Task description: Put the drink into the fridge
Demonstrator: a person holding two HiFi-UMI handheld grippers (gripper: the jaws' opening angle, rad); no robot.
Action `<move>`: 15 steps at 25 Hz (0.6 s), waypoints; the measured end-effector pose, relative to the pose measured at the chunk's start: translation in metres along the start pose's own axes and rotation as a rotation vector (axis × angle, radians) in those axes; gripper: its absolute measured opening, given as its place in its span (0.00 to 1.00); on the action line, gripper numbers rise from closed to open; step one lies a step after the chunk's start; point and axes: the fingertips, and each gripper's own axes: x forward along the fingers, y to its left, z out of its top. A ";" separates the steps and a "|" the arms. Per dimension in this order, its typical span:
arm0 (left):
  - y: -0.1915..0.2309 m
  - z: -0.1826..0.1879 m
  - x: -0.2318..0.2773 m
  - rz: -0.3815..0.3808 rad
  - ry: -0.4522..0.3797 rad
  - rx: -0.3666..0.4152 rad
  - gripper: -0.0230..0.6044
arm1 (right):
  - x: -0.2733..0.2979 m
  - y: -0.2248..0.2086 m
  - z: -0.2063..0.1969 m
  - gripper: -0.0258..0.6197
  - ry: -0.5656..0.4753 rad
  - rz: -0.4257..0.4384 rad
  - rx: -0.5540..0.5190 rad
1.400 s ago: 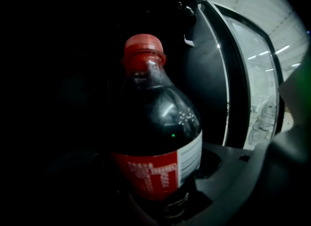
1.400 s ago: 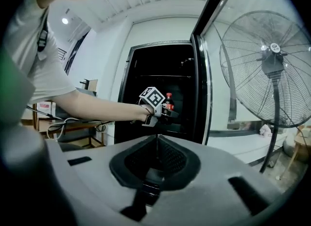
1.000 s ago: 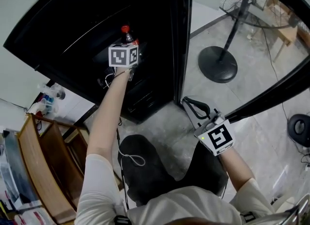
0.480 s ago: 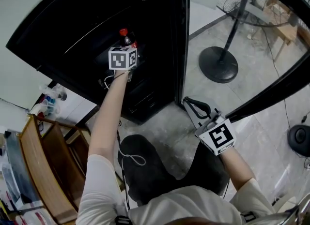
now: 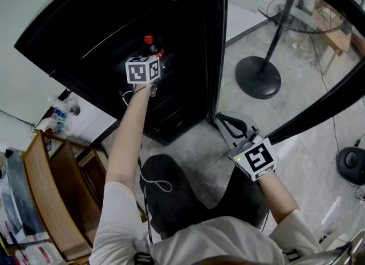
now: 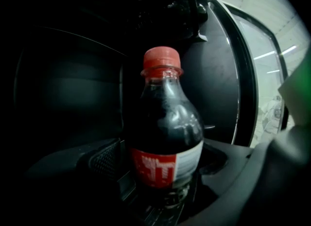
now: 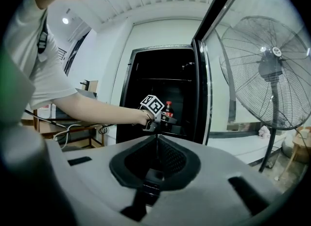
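The fridge (image 5: 171, 13) is a black, unlit box in the head view, with its door (image 5: 319, 107) swung wide to my right. Only the right claw's view shows it whole from the front, with my left arm reaching into it. That view also shows the tall fan (image 7: 272, 69), of which little more than the round base appears from above. Neither of those views gives much of the bottle (image 6: 165, 137) beyond its red cap (image 5: 148, 39) past the marker cube. The left claw's view is filled with it: dark drink, red and white label, upright inside the fridge against the dark back wall. My left claw (image 5: 151, 57) is opening, its jaws spread about as wide as they go, and the bottle stands between them. The left pad (image 6: 104, 158) shows a dark gap beside the label, so I am not pressing on it. My right claw (image 5: 224, 123) hangs low outside the fridge, near the foot of the door, its jaws drawn together with nothing between them.
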 end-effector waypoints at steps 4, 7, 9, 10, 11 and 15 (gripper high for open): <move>-0.003 -0.002 -0.010 0.005 -0.023 -0.017 0.70 | 0.000 0.001 0.003 0.05 0.008 0.004 -0.026; -0.005 -0.002 -0.016 0.000 -0.041 -0.035 0.70 | 0.002 0.000 0.002 0.06 0.017 0.004 -0.032; -0.006 -0.002 -0.025 0.003 -0.056 -0.038 0.70 | 0.007 0.001 0.001 0.06 0.022 0.012 -0.005; -0.006 -0.001 -0.031 0.008 -0.065 -0.032 0.70 | 0.009 0.002 0.001 0.06 0.024 0.017 0.010; -0.007 0.001 -0.036 0.014 -0.076 -0.023 0.70 | 0.011 0.003 0.001 0.06 0.026 0.022 0.019; -0.015 0.009 -0.056 0.032 -0.125 -0.001 0.70 | 0.013 0.007 0.000 0.06 0.046 0.030 0.006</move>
